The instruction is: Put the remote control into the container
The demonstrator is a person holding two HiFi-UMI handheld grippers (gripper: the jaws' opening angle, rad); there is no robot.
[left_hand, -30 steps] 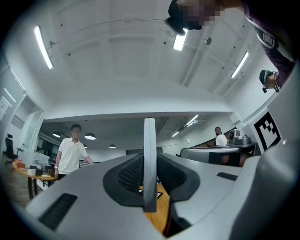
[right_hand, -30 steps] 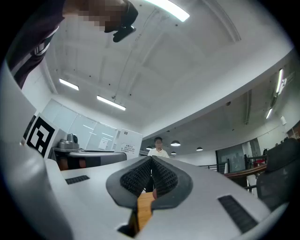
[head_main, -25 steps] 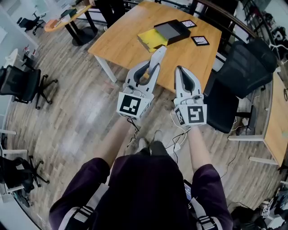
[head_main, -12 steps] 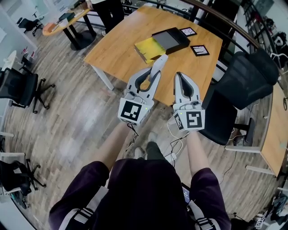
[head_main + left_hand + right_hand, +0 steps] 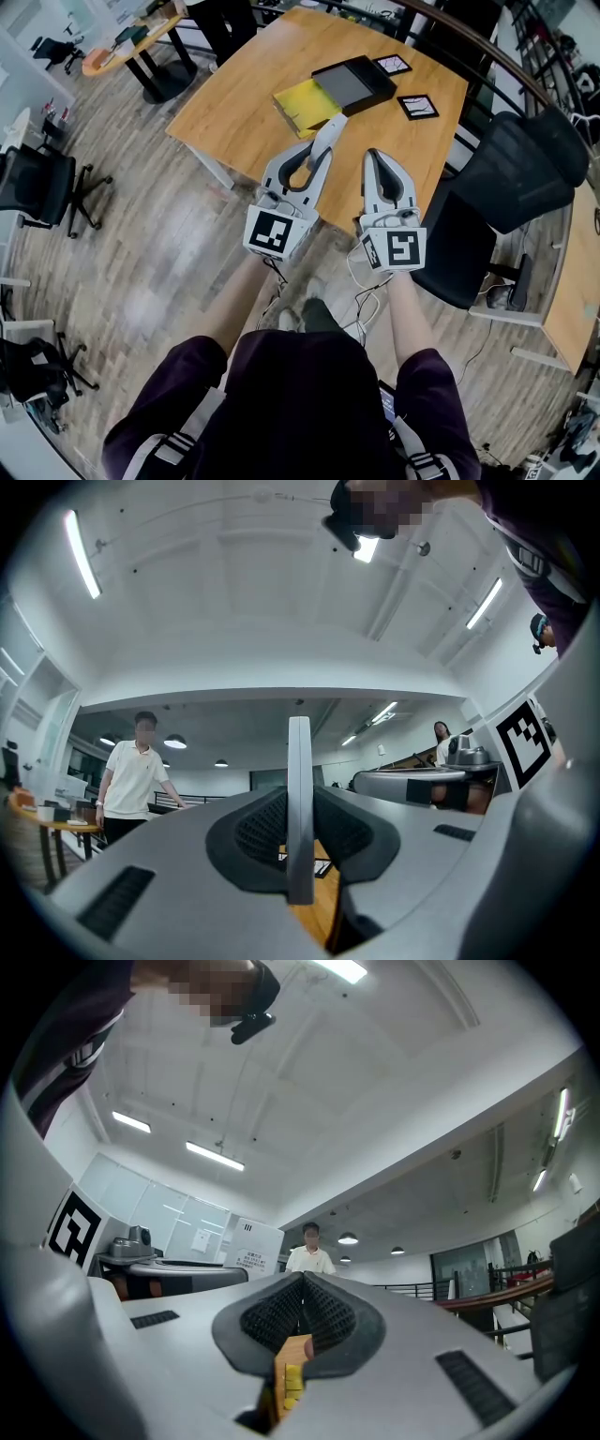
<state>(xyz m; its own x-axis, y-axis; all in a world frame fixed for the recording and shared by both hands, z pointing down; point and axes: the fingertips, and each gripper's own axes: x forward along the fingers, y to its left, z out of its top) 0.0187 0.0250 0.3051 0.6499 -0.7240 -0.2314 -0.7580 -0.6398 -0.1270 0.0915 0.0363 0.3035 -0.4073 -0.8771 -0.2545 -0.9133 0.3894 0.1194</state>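
Wooden table [image 5: 234, 94] fills the upper centre of the head view. Yellow container [image 5: 302, 99] lies on it, upper centre. Left gripper [image 5: 317, 155], centre frame, jaws clamped on the white remote control [image 5: 331, 128]. Right gripper [image 5: 374, 156] beside it, jaws closed, empty.

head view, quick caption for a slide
Left gripper holds the remote control near the table with the black container; right gripper shut, empty.

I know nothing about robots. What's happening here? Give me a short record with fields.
Left gripper: jaws shut on slim white remote control
Right gripper: jaws shut, nothing held
Table: yellow box, black box, two cards
Remote status: not yet in any box
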